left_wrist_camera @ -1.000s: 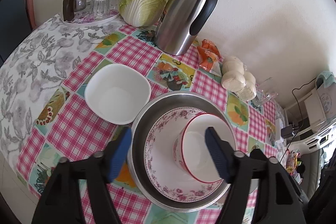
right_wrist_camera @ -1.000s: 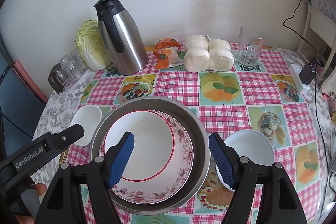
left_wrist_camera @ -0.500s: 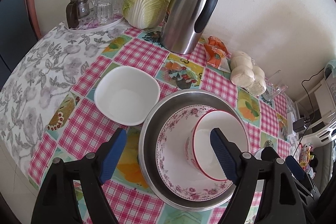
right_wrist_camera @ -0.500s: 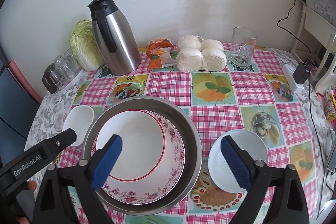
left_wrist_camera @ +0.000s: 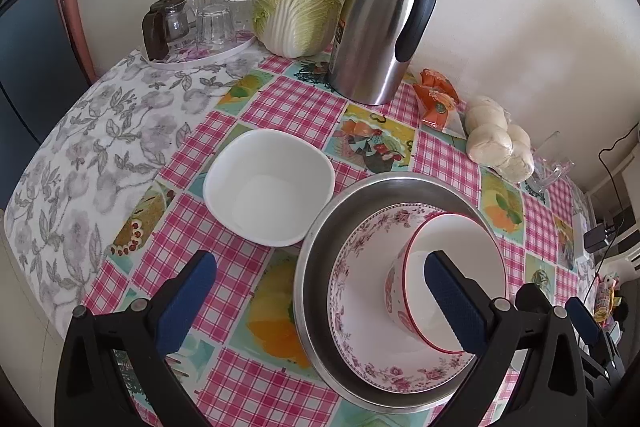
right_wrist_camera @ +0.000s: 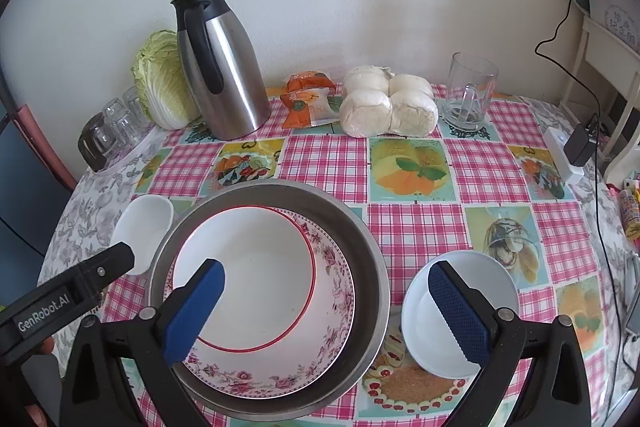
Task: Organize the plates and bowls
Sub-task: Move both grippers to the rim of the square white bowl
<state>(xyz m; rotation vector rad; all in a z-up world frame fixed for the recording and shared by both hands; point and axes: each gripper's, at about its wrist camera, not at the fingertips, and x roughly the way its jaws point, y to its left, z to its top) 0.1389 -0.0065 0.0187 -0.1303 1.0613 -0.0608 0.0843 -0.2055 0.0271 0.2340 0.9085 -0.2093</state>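
Left wrist view: your left gripper (left_wrist_camera: 320, 303) jaws are opening, empty. Red-rimmed bowl (left_wrist_camera: 448, 283) sits in floral plate (left_wrist_camera: 360, 359) inside steel basin (left_wrist_camera: 316, 267), lower right; square white bowl (left_wrist_camera: 269, 191) center, bare cloth around.

Right wrist view: your right gripper (right_wrist_camera: 326, 311) is spread wide, empty. Round white bowl (right_wrist_camera: 424, 323) lower right, just clear of the basin rim.

A red-rimmed bowl (right_wrist_camera: 244, 279) sits in a floral plate (right_wrist_camera: 328, 339) inside a steel basin (right_wrist_camera: 372, 267). A squarish white bowl (right_wrist_camera: 142, 231) lies left, a round white bowl (right_wrist_camera: 420, 315) right.
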